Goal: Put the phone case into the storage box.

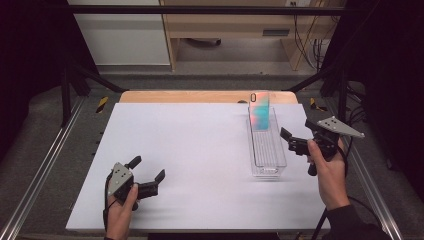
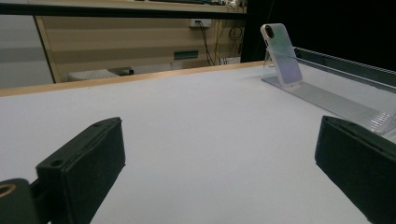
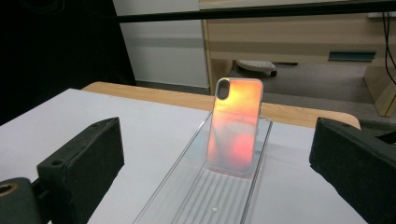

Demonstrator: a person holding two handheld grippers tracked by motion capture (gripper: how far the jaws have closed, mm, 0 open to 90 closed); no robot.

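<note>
Two hand-held grippers were on record at a white table (image 1: 200,150), neither holding anything. Left gripper (image 1: 148,173): held low over the near-left part of the table, jaws spread wide with bare tabletop between them; well apart from the other items. Right gripper (image 1: 290,141): held at the right side of the table, just beside the tray, jaws likewise spread wide and facing the tray's length (its own view looked straight along the tray toward the case).

One clear plastic tray (image 1: 267,155): long, narrow, ribbed floor, lying on the right half of the table with its long axis running away from the person. One phone case (image 1: 259,111): iridescent, standing roughly upright at the far end of the tray, leaning back slightly, camera cutout at top. Colour shifted with the angle: teal and pink from the high view, pale lilac from the left gripper view (image 2: 281,53), orange-red from the right gripper view (image 3: 235,125).
</note>
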